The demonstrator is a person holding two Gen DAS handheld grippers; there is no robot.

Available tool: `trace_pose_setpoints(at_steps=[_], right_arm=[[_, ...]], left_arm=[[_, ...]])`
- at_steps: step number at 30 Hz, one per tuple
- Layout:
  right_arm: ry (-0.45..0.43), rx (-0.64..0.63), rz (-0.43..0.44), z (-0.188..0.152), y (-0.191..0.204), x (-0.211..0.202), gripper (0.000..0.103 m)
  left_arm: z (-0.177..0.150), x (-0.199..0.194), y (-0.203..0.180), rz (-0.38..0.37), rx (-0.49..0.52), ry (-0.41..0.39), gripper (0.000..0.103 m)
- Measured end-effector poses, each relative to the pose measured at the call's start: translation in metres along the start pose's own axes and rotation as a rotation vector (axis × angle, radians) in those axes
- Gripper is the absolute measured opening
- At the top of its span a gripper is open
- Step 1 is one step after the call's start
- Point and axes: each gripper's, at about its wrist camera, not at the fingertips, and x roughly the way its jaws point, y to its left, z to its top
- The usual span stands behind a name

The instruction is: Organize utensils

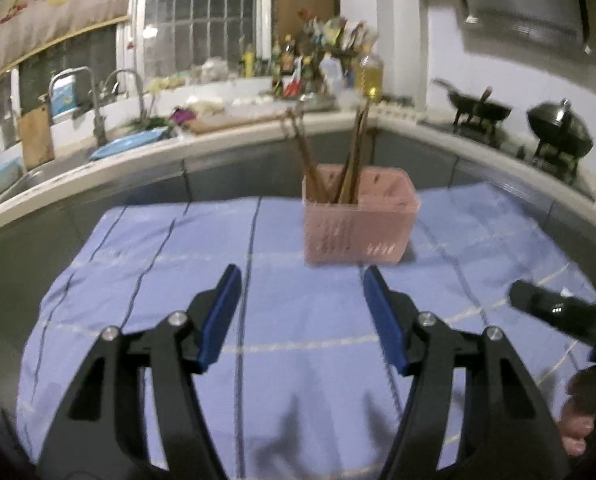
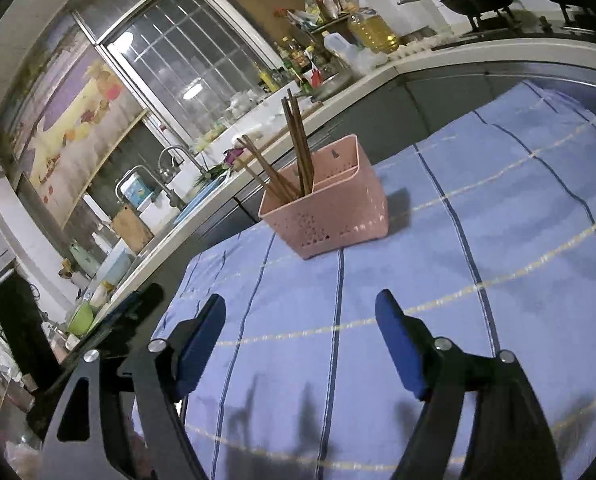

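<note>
A pink perforated utensil basket (image 1: 358, 224) (image 2: 330, 208) stands upright on the blue striped cloth (image 1: 158, 264) (image 2: 498, 240). Several brown chopsticks (image 1: 352, 160) (image 2: 298, 152) lean inside it, in two bunches. My left gripper (image 1: 302, 276) hovers over the cloth in front of the basket, open, with nothing between its blue pads (image 1: 222, 312). My right gripper (image 2: 300, 300) is also open and empty, a little way short of the basket, and the view is tilted. Its dark body (image 1: 558, 312) shows at the right edge of the left wrist view, with a hand (image 1: 582, 412) below it.
A kitchen counter (image 1: 258, 128) curves behind the table, with a sink and taps (image 1: 98, 108) on the left, bottles (image 1: 298, 64) by the window and woks on the stove (image 1: 482, 110) at the right. The cloth ends at the table's edges.
</note>
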Motion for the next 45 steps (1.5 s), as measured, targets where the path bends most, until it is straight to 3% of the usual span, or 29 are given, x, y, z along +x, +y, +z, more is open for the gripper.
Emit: trace_pose_setpoints(at_steps=[4,8,10,14,18,30,45], right_arm=[[0.002,-0.015,0.028,-0.008,0.011,-0.005,0.083],[0.008,-0.014,0.059,-0.011,0.019,-0.01,0.083],[0.002,-0.02,0.067,-0.011,0.024,-0.012,0.083],[-0.008,-0.038,0.073,-0.012,0.03,-0.018,0.084],[-0.014,-0.045,0.077,-0.013,0.034,-0.022,0.084],[-0.031,-0.075,0.1,-0.011,0.045,-0.03,0.084],[-0.066,-0.153,0.026,-0.013,0.053,-0.031,0.085]], left_arm=[[-0.007,-0.001,0.002,0.02,-0.007,0.073,0.065],[-0.008,-0.016,0.006,0.028,-0.014,0.055,0.09],[-0.006,-0.027,0.01,0.043,-0.035,0.025,0.097],[0.002,-0.039,0.014,0.08,-0.061,0.008,0.097],[0.005,-0.041,0.018,0.041,-0.083,0.033,0.097],[0.007,-0.044,0.015,0.136,-0.056,0.014,0.097],[0.013,-0.053,0.01,0.207,-0.023,-0.048,0.097]])
